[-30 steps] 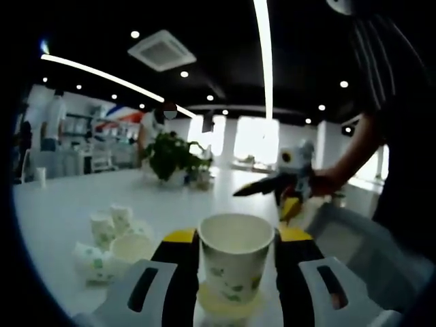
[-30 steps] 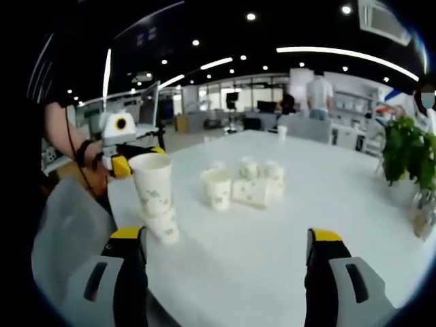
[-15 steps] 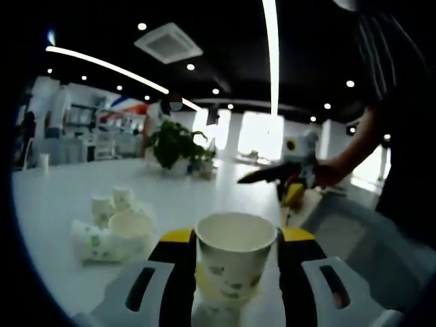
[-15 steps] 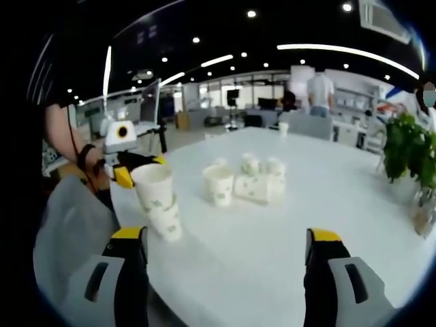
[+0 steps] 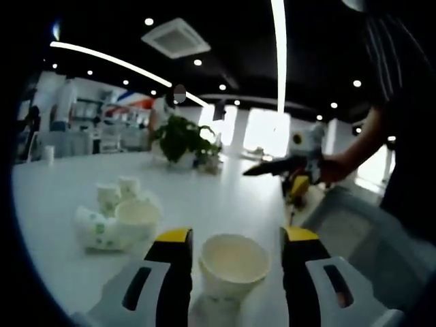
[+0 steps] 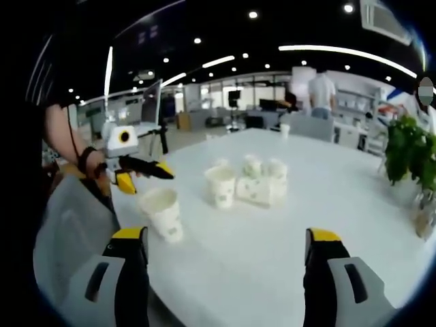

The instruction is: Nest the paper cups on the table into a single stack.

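Left gripper (image 5: pixel 233 248) jaws spread around, not pinching, the nested cup stack (image 5: pixel 231 264). Right gripper (image 6: pixel 228 248) jaws wide apart, holding nothing. Next, grab the upright cup (image 6: pixel 222 187) beside the stack by its wall, gently.

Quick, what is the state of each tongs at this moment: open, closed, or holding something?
Left tongs: open, jaws either side of the nested cups, not gripping them.
Right tongs: open, holding nothing.

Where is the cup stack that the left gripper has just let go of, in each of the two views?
Left gripper view: the cup stack stands low in the middle, between this gripper's own open jaws.
Right gripper view: the same stack stands at lower left on the table's near edge, just below the left gripper.
Shared landmark: the potted plant.
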### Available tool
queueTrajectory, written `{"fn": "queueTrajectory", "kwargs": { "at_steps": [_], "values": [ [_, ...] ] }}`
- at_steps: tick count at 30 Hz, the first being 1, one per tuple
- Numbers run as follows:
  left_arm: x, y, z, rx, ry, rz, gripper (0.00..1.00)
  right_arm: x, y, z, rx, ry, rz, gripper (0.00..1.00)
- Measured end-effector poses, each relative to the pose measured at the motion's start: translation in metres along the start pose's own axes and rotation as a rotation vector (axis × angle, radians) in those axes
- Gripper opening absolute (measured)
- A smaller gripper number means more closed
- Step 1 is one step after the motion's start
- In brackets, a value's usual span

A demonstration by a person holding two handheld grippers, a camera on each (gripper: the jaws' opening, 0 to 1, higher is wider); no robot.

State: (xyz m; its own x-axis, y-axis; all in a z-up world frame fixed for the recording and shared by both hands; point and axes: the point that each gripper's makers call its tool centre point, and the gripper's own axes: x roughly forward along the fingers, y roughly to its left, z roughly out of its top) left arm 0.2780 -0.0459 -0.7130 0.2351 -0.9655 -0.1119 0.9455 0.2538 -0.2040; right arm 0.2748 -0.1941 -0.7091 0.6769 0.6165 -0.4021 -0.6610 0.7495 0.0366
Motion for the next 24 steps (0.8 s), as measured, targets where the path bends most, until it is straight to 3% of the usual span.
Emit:
{"fn": "queueTrajectory", "kwargs": {
  "at_steps": [7, 14, 24],
  "values": [
    [-0.002, 0.0, 0.001, -0.002, 0.001, 0.008, 0.49, 0.001, 0.001, 0.001, 0.001, -0.006, 0.004, 0.93],
    [-0.015, 0.002, 0.012, 0.028, 0.002, 0.032, 0.52, 0.002, 0.0, 0.002, 0.003, -0.01, 0.004, 0.93],
    [-0.035, 0.024, 0.018, 0.004, -0.014, 0.137, 0.67, 0.005, 0.001, 0.009, -0.01, -0.02, 0.012, 0.93]
  ]
}}
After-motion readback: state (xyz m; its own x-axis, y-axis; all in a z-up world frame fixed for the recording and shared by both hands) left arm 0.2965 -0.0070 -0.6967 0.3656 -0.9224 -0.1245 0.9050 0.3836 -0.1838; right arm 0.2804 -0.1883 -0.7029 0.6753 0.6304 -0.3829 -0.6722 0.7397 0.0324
